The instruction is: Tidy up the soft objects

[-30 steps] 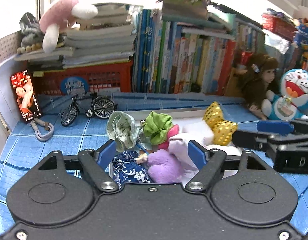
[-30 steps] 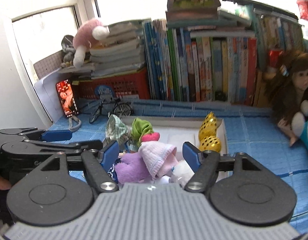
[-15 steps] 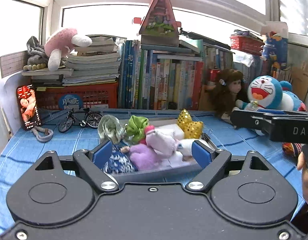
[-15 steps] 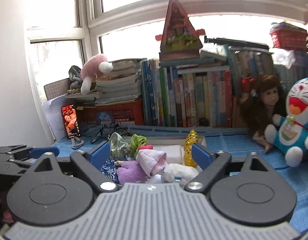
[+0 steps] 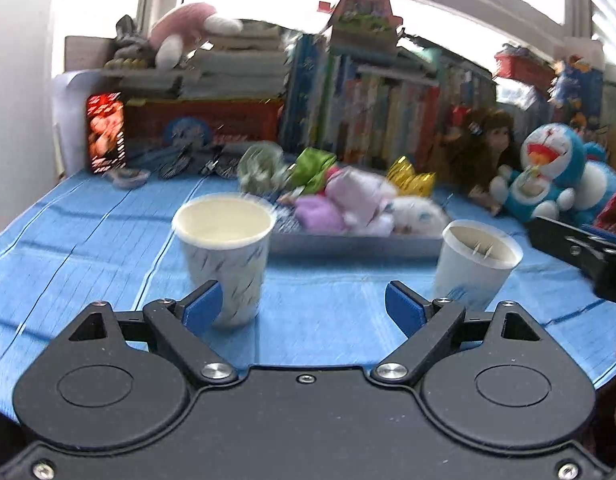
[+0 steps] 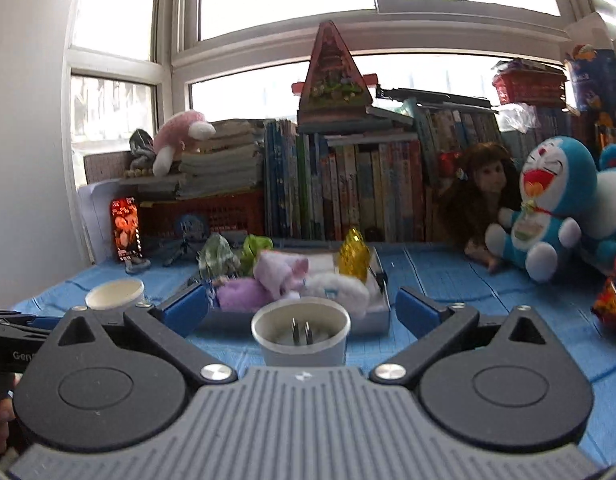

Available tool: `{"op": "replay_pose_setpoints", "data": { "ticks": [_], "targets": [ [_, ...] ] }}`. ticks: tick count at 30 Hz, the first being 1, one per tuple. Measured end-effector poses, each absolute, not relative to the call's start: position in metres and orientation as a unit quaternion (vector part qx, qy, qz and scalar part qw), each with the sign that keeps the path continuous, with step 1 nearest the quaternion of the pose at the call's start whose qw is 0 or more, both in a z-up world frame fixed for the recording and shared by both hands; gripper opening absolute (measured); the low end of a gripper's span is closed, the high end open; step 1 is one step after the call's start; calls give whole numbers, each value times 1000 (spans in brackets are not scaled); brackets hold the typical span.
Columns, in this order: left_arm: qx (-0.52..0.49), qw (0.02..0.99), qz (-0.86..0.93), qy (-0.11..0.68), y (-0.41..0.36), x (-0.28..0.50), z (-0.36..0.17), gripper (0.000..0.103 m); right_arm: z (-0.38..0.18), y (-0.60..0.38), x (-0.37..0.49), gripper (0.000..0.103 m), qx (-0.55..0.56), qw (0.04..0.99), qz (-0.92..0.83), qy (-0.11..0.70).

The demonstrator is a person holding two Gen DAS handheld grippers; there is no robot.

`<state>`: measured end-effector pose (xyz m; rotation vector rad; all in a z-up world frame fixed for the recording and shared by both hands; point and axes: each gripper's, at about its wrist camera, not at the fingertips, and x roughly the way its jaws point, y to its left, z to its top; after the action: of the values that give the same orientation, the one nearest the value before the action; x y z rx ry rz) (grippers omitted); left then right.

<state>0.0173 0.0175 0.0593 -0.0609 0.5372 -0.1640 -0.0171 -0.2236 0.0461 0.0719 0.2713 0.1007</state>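
A grey tray (image 5: 348, 245) on the blue cloth holds several soft things: a purple plush (image 5: 318, 214), a pink cloth (image 5: 358, 194), a white fluffy piece (image 5: 418, 214), a green scrunchie (image 5: 314, 164) and a gold sequined piece (image 5: 412, 178). My left gripper (image 5: 303, 308) is open well short of the tray, its left pad just before a paper cup (image 5: 223, 256). My right gripper (image 6: 301, 308) has its jaws opening wide. A second paper cup (image 6: 303, 336) with a two-pronged thing inside stands between its fingers, untouched. The tray (image 6: 374, 316) lies beyond.
Books (image 6: 348, 192) and a red basket (image 6: 211, 212) line the back. A doll (image 6: 484, 184) and a blue cat plush (image 6: 548, 200) sit at the right, a phone (image 6: 125, 230) and a toy bicycle (image 5: 187, 162) at the left. A pink plush (image 6: 179, 136) lies on stacked books.
Both grippers have drawn back from the tray and sunk lower. Two paper cups have come into view in front of them. Both pairs of jaws stand wider apart.
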Motion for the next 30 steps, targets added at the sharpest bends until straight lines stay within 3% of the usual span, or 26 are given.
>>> {"op": "replay_pose_setpoints", "data": {
  "ticks": [13,30],
  "targets": [
    [-19,946,-30,321,18,32,14,91,-13,-214,-9,103,32,979,19,203],
    [6,945,-19,326,8,40,-6,103,-45,-209,7,103,9,968,-9,250]
  ]
}}
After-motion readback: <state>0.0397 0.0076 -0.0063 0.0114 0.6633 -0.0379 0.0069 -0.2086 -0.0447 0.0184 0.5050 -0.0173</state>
